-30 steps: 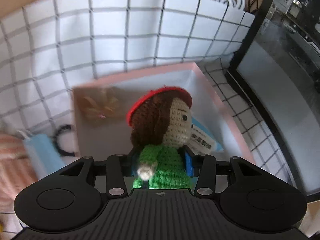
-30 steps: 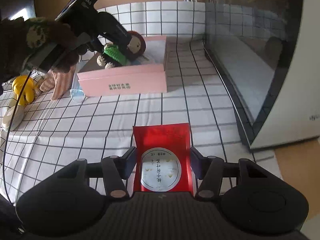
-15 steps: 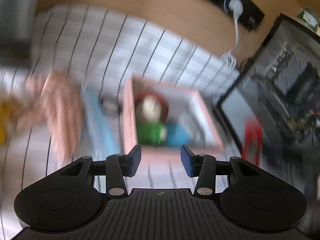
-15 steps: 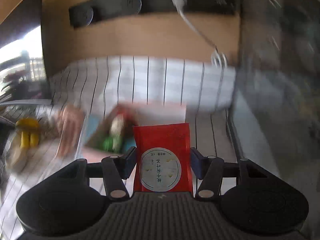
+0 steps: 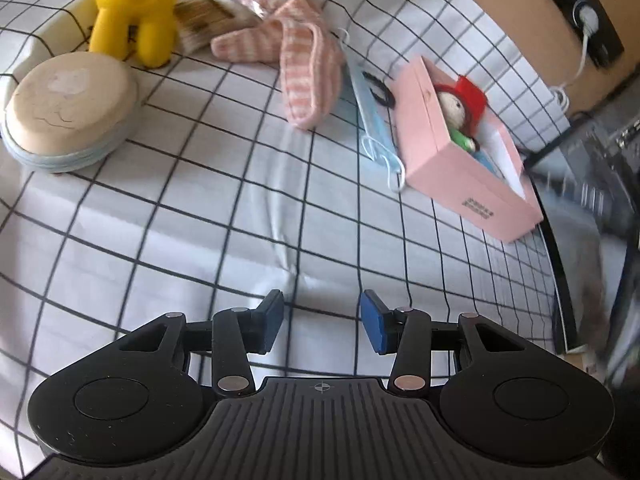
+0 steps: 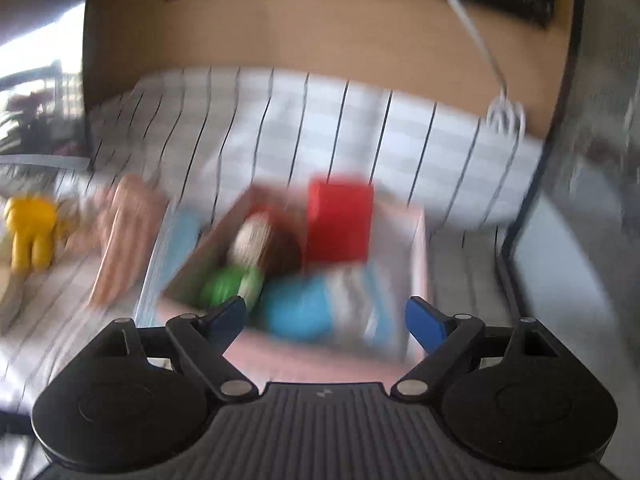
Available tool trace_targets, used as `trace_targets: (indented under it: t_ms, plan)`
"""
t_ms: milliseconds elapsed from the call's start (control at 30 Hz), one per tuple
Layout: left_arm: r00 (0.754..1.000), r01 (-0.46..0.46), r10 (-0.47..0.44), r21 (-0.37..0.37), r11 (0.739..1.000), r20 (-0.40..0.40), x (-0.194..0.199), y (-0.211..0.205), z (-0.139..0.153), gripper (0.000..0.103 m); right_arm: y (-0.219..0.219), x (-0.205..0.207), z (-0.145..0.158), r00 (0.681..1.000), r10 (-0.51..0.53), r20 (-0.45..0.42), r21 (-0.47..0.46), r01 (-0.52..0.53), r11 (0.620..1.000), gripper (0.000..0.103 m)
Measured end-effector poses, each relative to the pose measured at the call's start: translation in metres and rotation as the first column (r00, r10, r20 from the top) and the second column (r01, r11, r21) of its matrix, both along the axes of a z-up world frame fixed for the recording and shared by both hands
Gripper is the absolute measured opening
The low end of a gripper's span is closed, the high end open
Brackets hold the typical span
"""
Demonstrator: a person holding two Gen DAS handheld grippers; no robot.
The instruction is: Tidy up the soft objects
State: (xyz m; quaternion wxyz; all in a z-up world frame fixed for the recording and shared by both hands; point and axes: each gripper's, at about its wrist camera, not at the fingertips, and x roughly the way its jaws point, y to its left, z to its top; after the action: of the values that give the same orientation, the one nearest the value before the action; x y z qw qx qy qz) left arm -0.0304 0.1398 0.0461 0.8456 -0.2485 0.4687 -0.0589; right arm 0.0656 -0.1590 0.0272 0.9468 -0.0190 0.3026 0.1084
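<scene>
Both claws now empty. Left gripper (image 5: 322, 322): jaws spread, nothing between them, over bare checked cloth (image 5: 200, 216) at bottom centre of the left view; a second ago it held the crocheted doll (image 5: 460, 110) above the pink box (image 5: 472, 184), half a second ago it had already let go. The doll now lies inside the box, right of centre in that view, red hat toward the far end. Right gripper (image 6: 326, 316): jaws wide apart, empty; it carried the red packet (image 6: 340, 224) through both earlier frames, and that packet now sits in the box beside the doll, centre of the heavily blurred right view, so whether it has fully settled cannot be told. A blue-and-white pack (image 6: 320, 308) also lies in the box, nearest the camera. Judgement: two items deposited, both claws free for the next pick. Remaining outside the box, upper part of the left view: pink striped sock (image 5: 304, 60), blue face mask (image 5: 370, 120) just beside the box wall, black hair tie (image 5: 380, 90), yellow toy (image 5: 134, 8), round pale cushion (image 5: 68, 108). The sock and mask look like the nearest candidates.
</scene>
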Motion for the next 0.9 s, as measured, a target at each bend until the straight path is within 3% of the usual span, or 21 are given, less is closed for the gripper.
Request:
trace_targets:
  t_ms: [200, 400, 600, 667, 800, 867, 900]
  plan:
    - [1.0, 0.015, -0.014, -0.013, 1.0, 0.021, 0.014, 0.004, 0.003, 0.047, 0.019, -0.04, -0.008, 0.999, 0.042, -0.021, -0.029, -0.042, 0.999, 0.087]
    - [0.996, 0.047, -0.046, -0.014, 0.999, 0.074, 0.025, 0.0, 0.011, 0.047, 0.042, -0.019, 0.029, 0.994, 0.11, 0.003, -0.056, -0.11, 0.992, 0.087]
    - [0.998, 0.022, -0.019, -0.047, 0.999, 0.062, 0.016, 0.012, 0.006, 0.047, 0.07, -0.007, 0.029, 0.983, 0.181, -0.011, -0.069, -0.181, 0.981, 0.085]
    - [0.998, 0.008, -0.004, -0.064, 0.998, 0.065, 0.012, 0.018, 0.005, 0.047, 0.078, 0.005, 0.033, 0.976, 0.213, -0.043, -0.054, -0.215, 0.975, 0.065]
    - [0.996, -0.016, 0.025, -0.099, 0.995, 0.082, 0.003, 0.026, 0.006, 0.047, 0.107, 0.068, 0.055, 0.954, 0.253, -0.163, -0.036, -0.262, 0.964, 0.04]
    - [0.995, -0.031, 0.042, -0.118, 0.993, 0.088, -0.001, 0.028, 0.004, 0.047, 0.132, 0.108, 0.061, 0.934, 0.277, -0.227, -0.083, -0.302, 0.95, 0.012]
    - [0.995, -0.039, 0.05, -0.128, 0.991, 0.089, -0.003, 0.029, 0.003, 0.047, 0.147, 0.127, 0.059, 0.924, 0.283, -0.256, -0.122, -0.321, 0.939, 0.01]
